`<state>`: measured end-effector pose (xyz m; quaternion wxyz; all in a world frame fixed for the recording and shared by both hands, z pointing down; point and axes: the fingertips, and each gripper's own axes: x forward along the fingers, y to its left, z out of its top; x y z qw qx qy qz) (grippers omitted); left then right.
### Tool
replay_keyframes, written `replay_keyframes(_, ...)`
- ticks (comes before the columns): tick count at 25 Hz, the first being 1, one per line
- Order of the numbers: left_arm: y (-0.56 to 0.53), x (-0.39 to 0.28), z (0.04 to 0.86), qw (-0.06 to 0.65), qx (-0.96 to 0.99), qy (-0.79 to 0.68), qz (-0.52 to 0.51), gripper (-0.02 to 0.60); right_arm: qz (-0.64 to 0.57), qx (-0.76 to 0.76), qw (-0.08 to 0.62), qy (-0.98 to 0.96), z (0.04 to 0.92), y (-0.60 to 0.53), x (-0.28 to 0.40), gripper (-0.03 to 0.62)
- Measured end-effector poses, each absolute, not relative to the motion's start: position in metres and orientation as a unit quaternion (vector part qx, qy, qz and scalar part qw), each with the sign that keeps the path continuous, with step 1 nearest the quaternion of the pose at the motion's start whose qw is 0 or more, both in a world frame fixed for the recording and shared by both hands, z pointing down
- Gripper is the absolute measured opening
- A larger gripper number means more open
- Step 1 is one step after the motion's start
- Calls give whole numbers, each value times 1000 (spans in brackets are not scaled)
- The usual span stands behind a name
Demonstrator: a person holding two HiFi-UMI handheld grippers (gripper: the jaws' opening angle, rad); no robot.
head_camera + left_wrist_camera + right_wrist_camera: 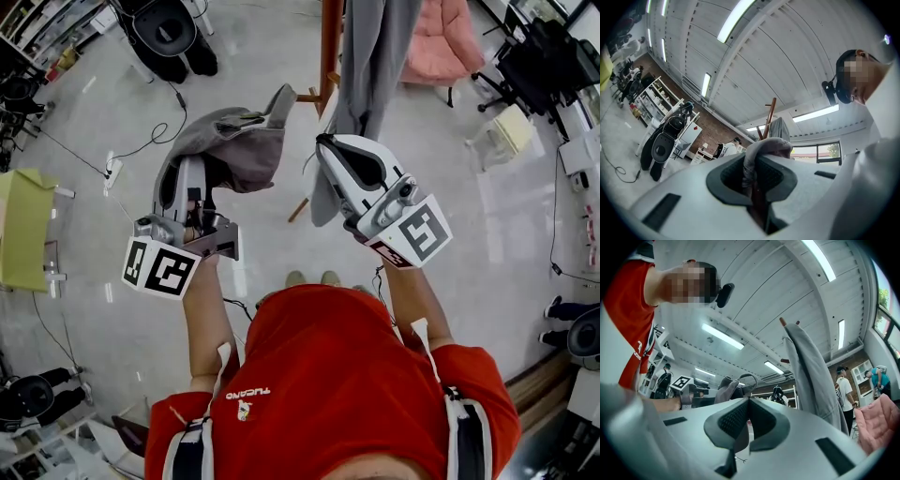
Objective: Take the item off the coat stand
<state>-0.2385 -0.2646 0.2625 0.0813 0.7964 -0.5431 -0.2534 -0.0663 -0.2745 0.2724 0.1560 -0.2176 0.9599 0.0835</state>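
Head view: wooden coat stand (328, 47) carries 1 long grey coat (375, 66); smaller grey garment (230, 145) sits just left of the pole, clamped in the left claw (757, 161). Right claw (746, 411) is closed together, empty.

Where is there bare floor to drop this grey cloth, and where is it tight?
Bare floor: right of the hanging coat, this side of the pink chair; also between the cable and the stand. Crowded round the stand's foot and by the yellow table.
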Motion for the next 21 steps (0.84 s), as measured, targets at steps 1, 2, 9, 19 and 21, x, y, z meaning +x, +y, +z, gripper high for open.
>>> replay_keyframes(1,-265,-239,264,82,796,-544,-253,41,83,-217,155,960,273,-274,-66,23)
replay_keyframes(2,-265,-240,265,83,795,-545,-253,41,83,-218,154,960,274,-274,-66,23)
replay_keyframes(9,-266,-243,272,86,791,-552,-250,41,88,-222,147,960,280,-271,-62,23)
replay_keyframes(19,-267,-244,276,90,789,-555,-248,41,84,-221,143,961,283,-271,-62,23)
replay_keyframes(21,-267,-244,277,89,789,-555,-248,41,83,-221,142,961,284,-272,-62,23)
